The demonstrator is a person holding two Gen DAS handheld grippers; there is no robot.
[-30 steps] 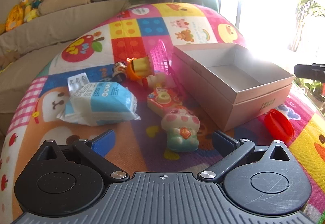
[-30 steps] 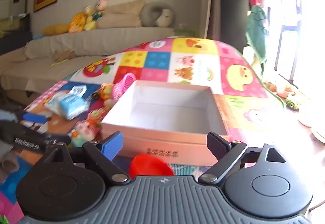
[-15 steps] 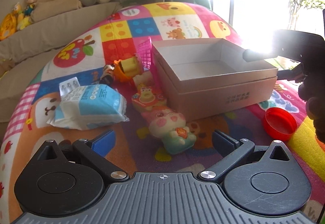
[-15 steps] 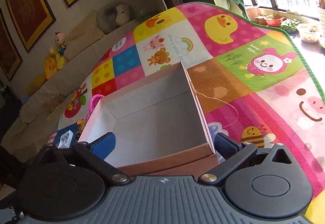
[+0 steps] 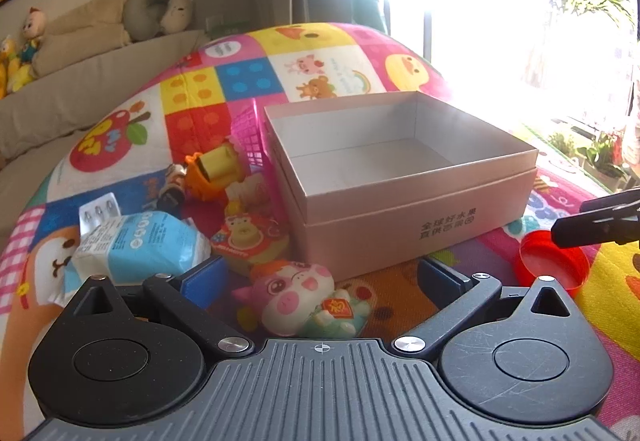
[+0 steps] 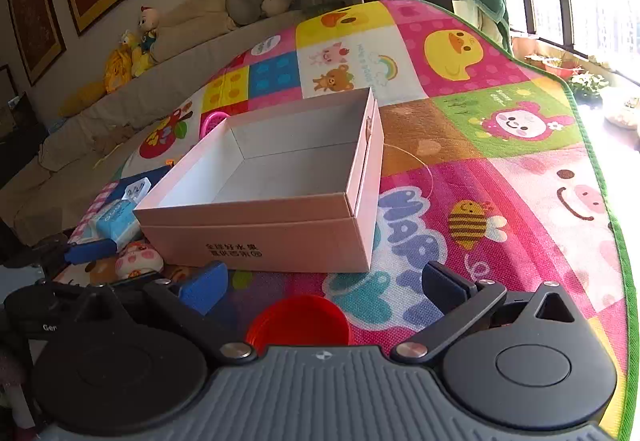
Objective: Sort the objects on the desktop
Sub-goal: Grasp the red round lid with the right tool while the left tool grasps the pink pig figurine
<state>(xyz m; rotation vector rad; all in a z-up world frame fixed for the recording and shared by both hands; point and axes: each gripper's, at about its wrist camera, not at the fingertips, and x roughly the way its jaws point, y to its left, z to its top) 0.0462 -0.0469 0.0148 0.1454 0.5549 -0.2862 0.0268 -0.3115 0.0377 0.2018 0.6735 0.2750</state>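
- Pink cardboard box [image 5: 400,177] sits open and empty at frame centre in both views, resting on the patchwork play mat [image 6: 460,129].
- Left tool [image 5: 318,275]: jaws spread wide, holding nothing. Pig toy [image 5: 298,295] lies between its fingers at lower centre of the left view, not touched as far as I can tell.
- Right tool [image 6: 324,287]: jaws wide, holding nothing. Red lid [image 6: 298,321] lies on the mat between its fingers at bottom centre of the right view, partly hidden by the tool body. Contact cannot be told.
- Left of the box, in a tight cluster: blue-white packet [image 5: 138,243], monkey toy [image 5: 248,241], orange toy [image 5: 212,169], pink mesh basket [image 5: 248,129] pressed against the box wall.
- Judgement: sorting has barely begun, since the box holds nothing; both tools look set for a first pick.
- Risk 1: the lid looks low and flat; fingers closing above its rim could slip off or skid it across the mat.
- Risk 2: the pig toy looks soft and rounded; an off-centre pinch could squirt it out, or drag the monkey toy just beside it.
- Risk 3: the box looks light; a tool brushing its near wall on the way over could shove it.
- Risk 4: window glare at upper right of the left view washes out the far box edge.
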